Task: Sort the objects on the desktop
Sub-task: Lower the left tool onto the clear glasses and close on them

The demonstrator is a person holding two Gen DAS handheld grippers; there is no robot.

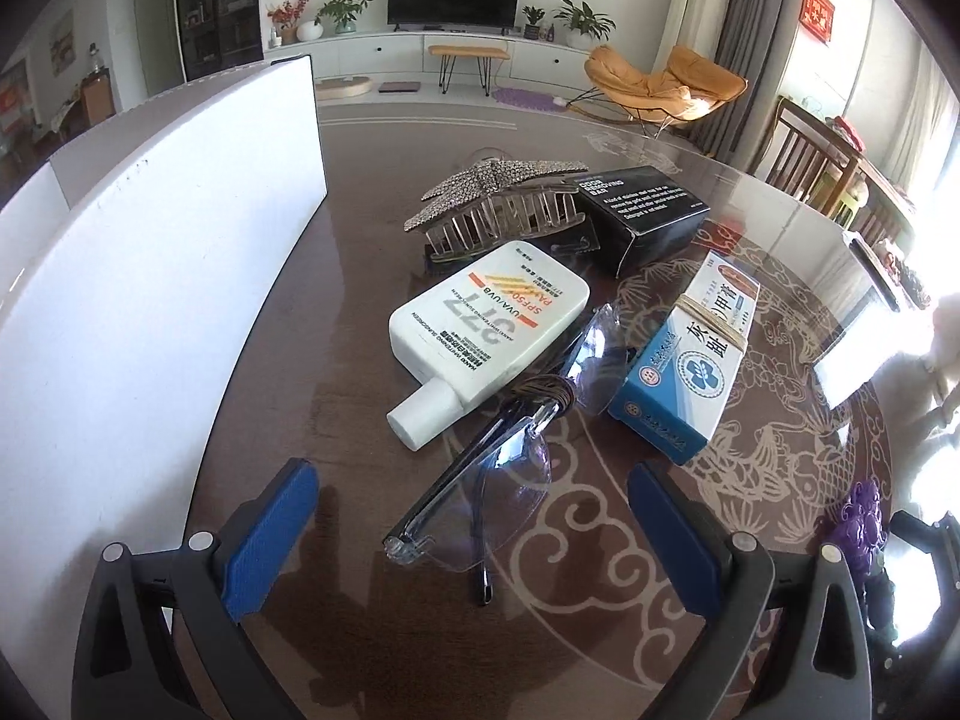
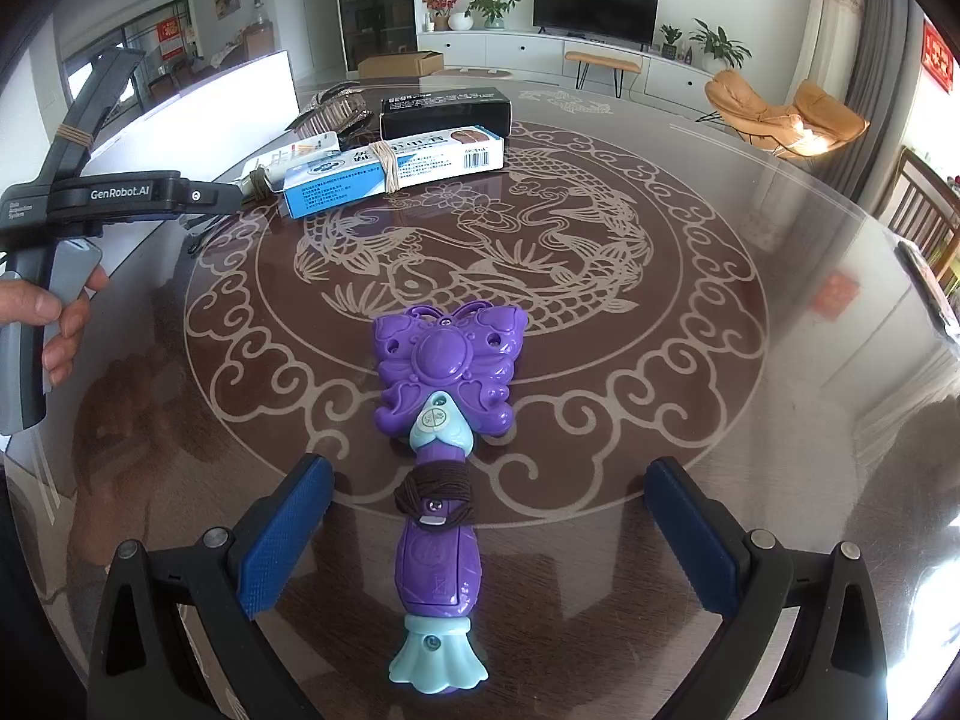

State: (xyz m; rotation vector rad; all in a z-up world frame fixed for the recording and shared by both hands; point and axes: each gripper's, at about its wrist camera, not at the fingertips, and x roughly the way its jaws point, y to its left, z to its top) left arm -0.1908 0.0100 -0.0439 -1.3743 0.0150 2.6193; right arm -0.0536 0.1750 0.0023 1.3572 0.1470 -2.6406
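Both grippers are spread wide and holding nothing. The right gripper [image 2: 489, 540] sits right over the purple butterfly wand [image 2: 441, 462] on the tabletop [image 2: 690, 312]: the wand's long axis runs straight away from the camera, handle lying between the fingers [image 2: 282, 534], so closing across it looks easy. The left gripper [image 1: 474, 534] faces the clear glasses [image 1: 486, 468], which lie diagonally, near the sunscreen bottle [image 1: 486, 330] and blue box [image 1: 684, 360]. Right hand's clearly nearer the wand.
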